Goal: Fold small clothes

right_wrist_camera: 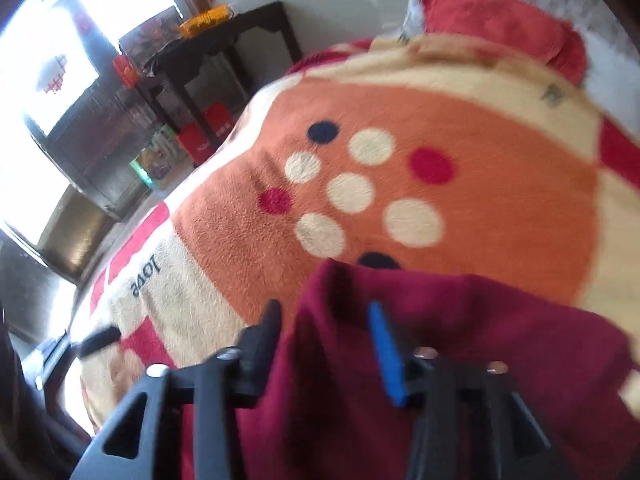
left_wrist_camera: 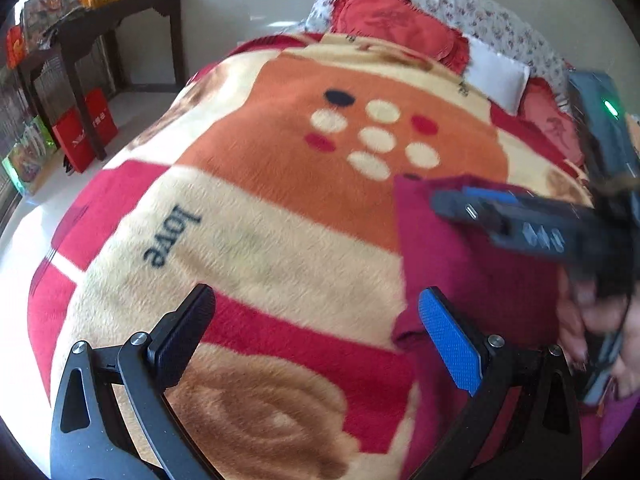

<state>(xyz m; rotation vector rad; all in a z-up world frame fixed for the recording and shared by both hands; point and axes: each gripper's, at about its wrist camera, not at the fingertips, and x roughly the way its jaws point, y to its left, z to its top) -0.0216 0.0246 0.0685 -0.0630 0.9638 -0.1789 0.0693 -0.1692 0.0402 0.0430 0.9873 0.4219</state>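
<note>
Right claw (right_wrist_camera: 326, 344): part-open astride maroon garment (right_wrist_camera: 460, 360) on bed (right_wrist_camera: 440, 100); left claw (left_wrist_camera: 316, 328) open, empty. I judge fold underway; next, pinch edge.

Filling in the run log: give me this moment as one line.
garment: maroon cloth on blanket | right gripper: jaws apart over cloth edge | left gripper: jaws open, empty

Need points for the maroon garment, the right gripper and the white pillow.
maroon garment (left_wrist_camera: 460, 272): left wrist view, flat middle of the cloth.
right gripper (right_wrist_camera: 326, 344): right wrist view, midway between the fingertips, cloth between them.
white pillow (left_wrist_camera: 498, 76): left wrist view, centre of its white face.
</note>
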